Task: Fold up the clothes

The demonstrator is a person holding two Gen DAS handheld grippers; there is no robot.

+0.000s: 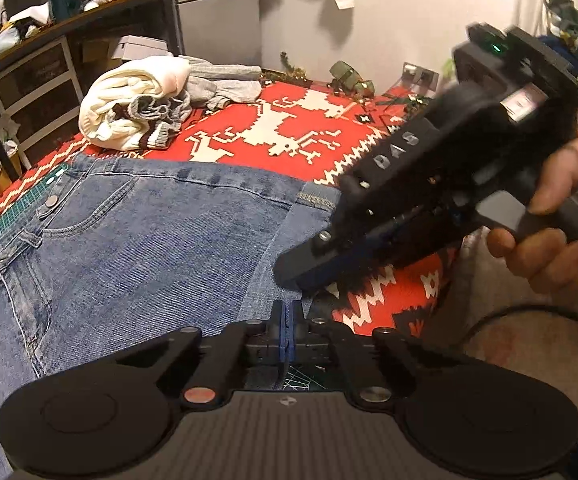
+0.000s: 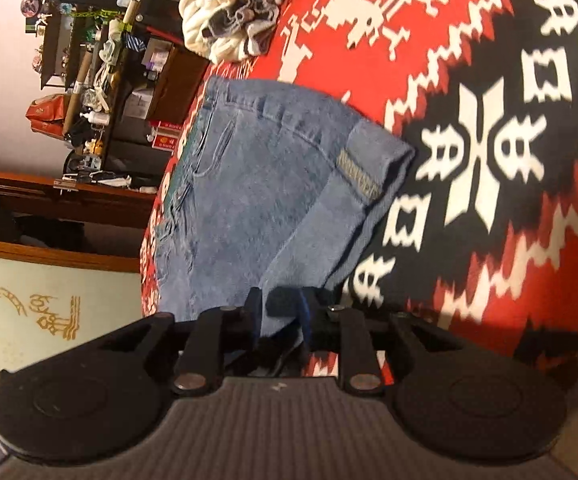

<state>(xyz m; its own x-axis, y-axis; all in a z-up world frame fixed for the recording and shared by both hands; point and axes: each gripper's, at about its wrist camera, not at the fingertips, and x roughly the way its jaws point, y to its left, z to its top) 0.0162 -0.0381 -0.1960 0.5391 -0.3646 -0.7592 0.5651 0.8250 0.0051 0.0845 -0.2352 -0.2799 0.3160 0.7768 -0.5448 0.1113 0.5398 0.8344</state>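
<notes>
Left gripper point(image 1: 287, 320): jaws closed, blue pads pressed together on the near edge of the jeans point(image 1: 149, 240). The denim enters the jaws at the bottom centre of the left wrist view.

Right gripper point(image 2: 285, 316): jaws clamped on a fold of the same jeans, the cloth bunched between the blue pads. In the left wrist view this gripper point(image 1: 301, 276) points down at the denim edge just beside the left gripper, and a hand point(image 1: 549, 232) wraps its grey handle. A black cable point(image 1: 529, 312) trails from it.

The jeans lie spread on a red, white and black patterned blanket point(image 1: 289, 136). The waistband with its metal button point(image 1: 52, 200) sits to the left; a folded-over leg section with a stitched hem point(image 1: 315, 199) lies to the right. In the right wrist view the hem point(image 2: 363, 172) faces the black-and-white band of the blanket point(image 2: 481, 152).

A heap of cream and grey clothes point(image 1: 137, 104) rests on the blanket beyond the jeans, well apart from both grippers. A dark shelf unit point(image 1: 29, 60) stands left of the heap, loaded with mixed items.
</notes>
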